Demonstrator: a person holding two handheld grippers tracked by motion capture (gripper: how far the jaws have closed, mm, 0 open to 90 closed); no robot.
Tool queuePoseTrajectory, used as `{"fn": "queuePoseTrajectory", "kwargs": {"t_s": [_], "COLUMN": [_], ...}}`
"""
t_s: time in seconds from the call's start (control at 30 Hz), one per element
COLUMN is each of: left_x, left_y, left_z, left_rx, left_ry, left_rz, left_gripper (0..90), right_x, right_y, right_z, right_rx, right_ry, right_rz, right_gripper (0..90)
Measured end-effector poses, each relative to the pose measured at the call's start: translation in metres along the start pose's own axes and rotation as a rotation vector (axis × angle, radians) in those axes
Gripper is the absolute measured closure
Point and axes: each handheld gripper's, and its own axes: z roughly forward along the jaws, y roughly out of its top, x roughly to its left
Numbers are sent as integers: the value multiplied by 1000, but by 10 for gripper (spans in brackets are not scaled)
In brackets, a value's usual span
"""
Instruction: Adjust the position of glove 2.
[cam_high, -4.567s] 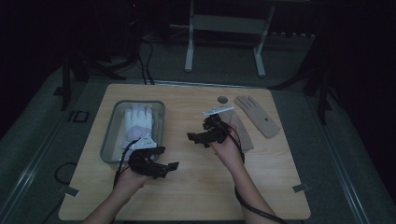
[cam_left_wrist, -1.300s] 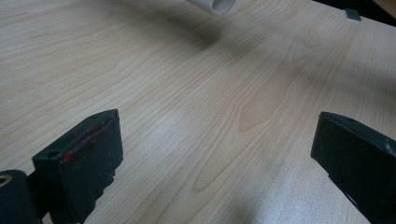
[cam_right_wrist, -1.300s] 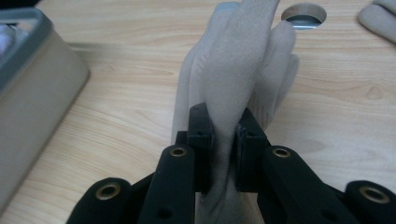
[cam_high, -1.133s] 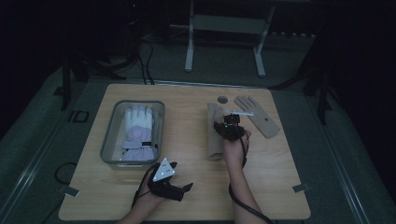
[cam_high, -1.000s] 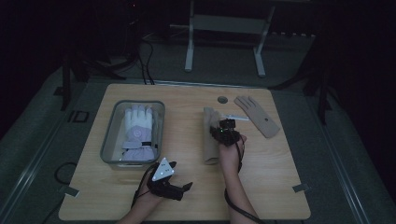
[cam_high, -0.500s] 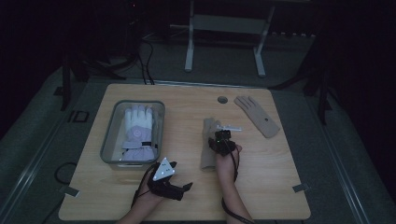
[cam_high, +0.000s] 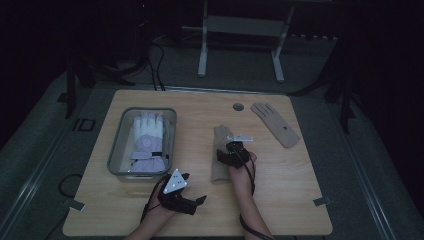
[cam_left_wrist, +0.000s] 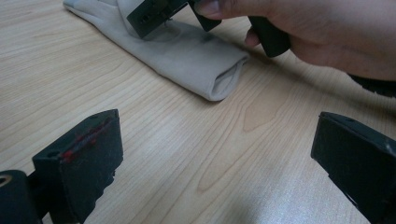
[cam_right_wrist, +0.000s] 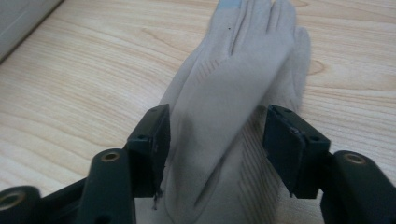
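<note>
Tray (cam_high: 116, 150) holds white gloves (cam_high: 148, 137); my right gripper (cam_right_wrist: 215, 135) jaws, just opening, straddle a beige glove (cam_right_wrist: 243, 84); left gripper (cam_left_wrist: 210, 158) jaws spread.

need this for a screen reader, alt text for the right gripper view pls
The right claw sits open over a folded beige glove lying flat on a light wooden table, its two black jaws either side of the glove. The glove's fingers point away from the camera.
</note>
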Motion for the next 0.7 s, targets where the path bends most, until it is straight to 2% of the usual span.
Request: {"fn": "queuePoseTrajectory", "kwargs": {"t_s": [0.13,0.3,0.4,0.5,0.6,0.67,0.7], "left_x": [1,1,1,0,0,0,0], "left_y": [0,0,0,0,0,0,0], "left_z": [0,0,0,0,0,0,0], "left_rx": [0,-2,0,-1,2,-1,-1], "left_ry": [-2,-1,-2,-1,1,-1,-1], "left_rz": [-3,-5,-7,-6,-6,-8,-8], "left_gripper": [26,27,27,27,27,27,27], "right_x": [-5,-15,-24,-34,-48,-58,-58], "right_y": [6,16,21,23,23,23,23], "right_z": [-7,-23,-34,-47,-58,-64,-64], "right_rx": [4,11,20,-5,-63,-63,-63], "right_ry": [26,91,95,139,126,117,117], "right_rz": [14,-10,-41,-46,-73,-86,-86], "right_gripper": [274,138,114,112,140,179,179]}}
